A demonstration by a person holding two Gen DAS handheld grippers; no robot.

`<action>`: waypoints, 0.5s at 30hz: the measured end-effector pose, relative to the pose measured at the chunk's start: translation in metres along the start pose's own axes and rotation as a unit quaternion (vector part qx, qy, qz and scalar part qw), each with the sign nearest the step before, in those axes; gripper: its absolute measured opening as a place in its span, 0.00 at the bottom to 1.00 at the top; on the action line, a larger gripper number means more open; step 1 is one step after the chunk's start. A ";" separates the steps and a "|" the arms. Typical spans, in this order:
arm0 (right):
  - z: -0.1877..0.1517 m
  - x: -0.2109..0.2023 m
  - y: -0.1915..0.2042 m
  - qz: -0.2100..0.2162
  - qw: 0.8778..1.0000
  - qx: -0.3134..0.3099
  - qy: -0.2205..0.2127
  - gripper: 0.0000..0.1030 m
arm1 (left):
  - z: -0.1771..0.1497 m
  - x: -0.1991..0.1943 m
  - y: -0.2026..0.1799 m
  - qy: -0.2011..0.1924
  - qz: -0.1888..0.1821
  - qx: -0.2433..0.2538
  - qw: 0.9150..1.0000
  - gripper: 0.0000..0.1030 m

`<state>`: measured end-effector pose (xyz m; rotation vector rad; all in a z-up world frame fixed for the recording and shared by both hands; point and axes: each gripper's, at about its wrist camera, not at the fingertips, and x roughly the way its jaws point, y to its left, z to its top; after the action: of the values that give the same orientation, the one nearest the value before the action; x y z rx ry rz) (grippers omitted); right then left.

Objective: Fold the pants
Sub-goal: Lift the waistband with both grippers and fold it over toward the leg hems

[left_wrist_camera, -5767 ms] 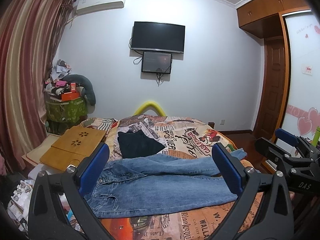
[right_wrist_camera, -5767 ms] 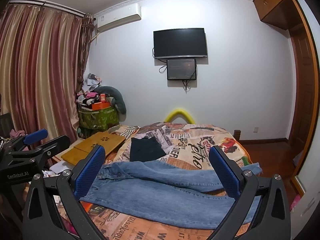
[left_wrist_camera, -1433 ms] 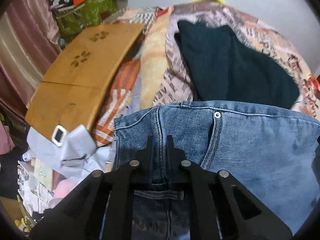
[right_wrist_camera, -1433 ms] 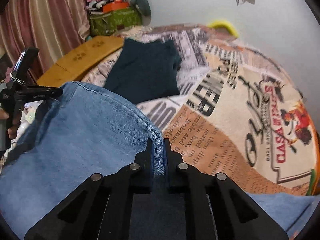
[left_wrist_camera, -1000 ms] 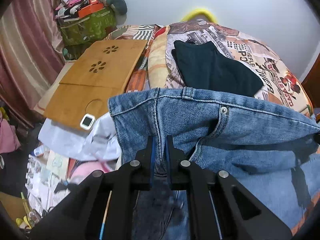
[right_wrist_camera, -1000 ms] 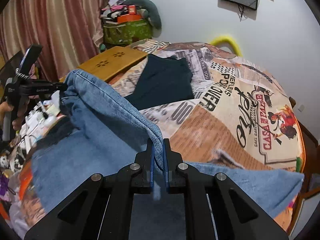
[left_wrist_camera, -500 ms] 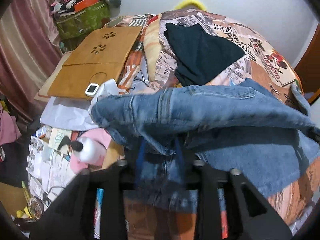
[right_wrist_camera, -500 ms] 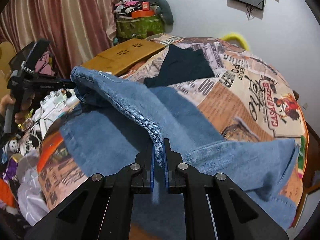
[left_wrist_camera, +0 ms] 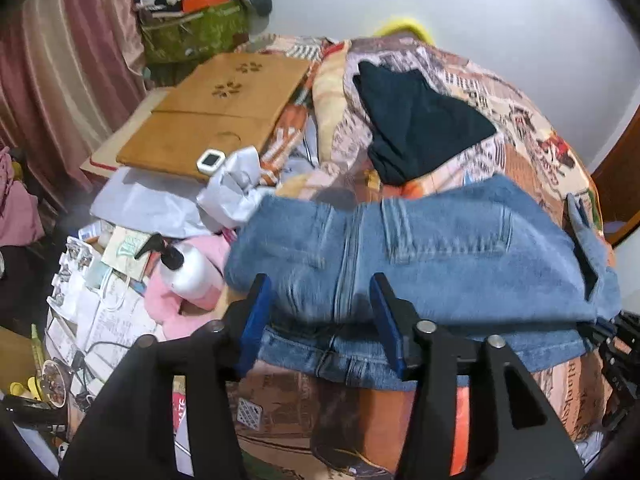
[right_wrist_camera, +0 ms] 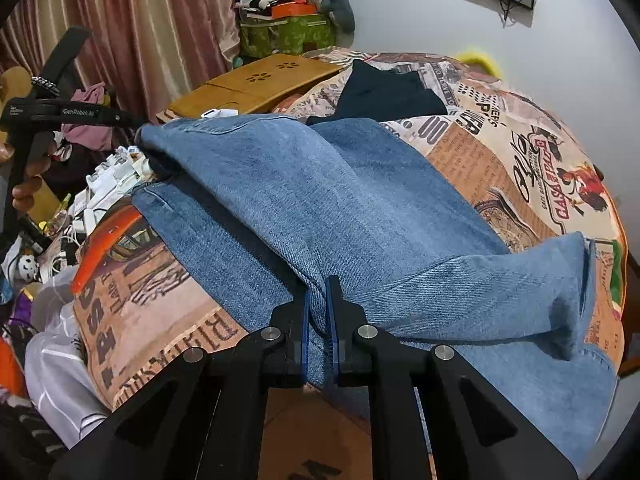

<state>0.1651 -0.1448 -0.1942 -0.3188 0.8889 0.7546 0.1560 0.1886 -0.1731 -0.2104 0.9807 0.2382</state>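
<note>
My left tongs are opening now, blue pads spread either side of the waist end of the jeans, and the denim sits loose between them with nothing pressing on it. A second ago those same pads were pinched tight on the waistband, so I've let that end go. My right tongs stay clamped down on a fold of the pant leg, pads almost together with the cloth squeezed between them.

The jeans have come a long way: at the start they lay flat and full length across the bed; now the far half is doubled over the near half and the fold lies along the bed's near edge. From the right wrist view the leg ends bunch at four o'clock and the waist end sits at ten o'clock, right by my left tongs.

Beyond the denim, at twelve o'clock, a dark folded garment rests on the bedspread. Out at ten o'clock lies a wooden board.
</note>
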 end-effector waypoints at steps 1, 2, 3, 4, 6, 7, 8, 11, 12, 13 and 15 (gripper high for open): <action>0.000 -0.001 -0.002 0.004 1.000 0.004 0.002 0.09 | 0.001 -0.001 0.001 -0.004 0.000 0.000 1.000 0.57; 0.000 -0.002 -0.001 0.007 1.000 0.006 0.003 0.11 | 0.004 -0.002 0.001 -0.010 0.001 0.000 1.000 0.58; 0.000 -0.003 -0.002 0.011 1.000 0.009 0.005 0.11 | 0.006 0.000 0.001 -0.013 0.002 0.000 1.000 0.61; 0.000 -0.005 -0.004 0.015 1.000 0.012 0.006 0.11 | 0.007 0.003 0.001 -0.011 0.001 0.002 1.000 0.64; -0.002 -0.009 -0.006 0.021 1.000 0.017 0.005 0.12 | 0.005 0.018 -0.001 0.006 -0.001 0.004 1.000 0.64; -0.002 -0.011 -0.006 0.025 0.999 0.020 0.006 0.12 | 0.003 0.027 -0.003 0.021 0.002 0.005 1.000 0.64; -0.002 -0.014 -0.008 0.031 0.999 0.025 0.006 0.12 | -0.001 0.038 -0.003 0.037 0.004 0.006 0.999 0.64; -0.004 -0.026 -0.018 0.038 0.998 0.043 -0.001 0.12 | -0.016 0.061 -0.002 0.069 0.008 0.005 0.998 0.64; -0.005 -0.030 -0.023 0.035 0.998 0.050 -0.005 0.12 | -0.022 0.066 -0.001 0.077 0.006 0.005 0.997 0.64; -0.005 -0.033 -0.027 0.032 0.998 0.055 -0.007 0.12 | -0.027 0.071 0.000 0.084 0.003 0.007 0.996 0.65; -0.005 -0.042 -0.039 0.022 0.997 0.068 -0.014 0.15 | -0.037 0.078 0.000 0.096 -0.001 0.013 0.995 0.68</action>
<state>0.1734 -0.1942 -0.1660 -0.1675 0.9180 0.7334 0.1682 0.1862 -0.2583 -0.2143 1.1727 0.2057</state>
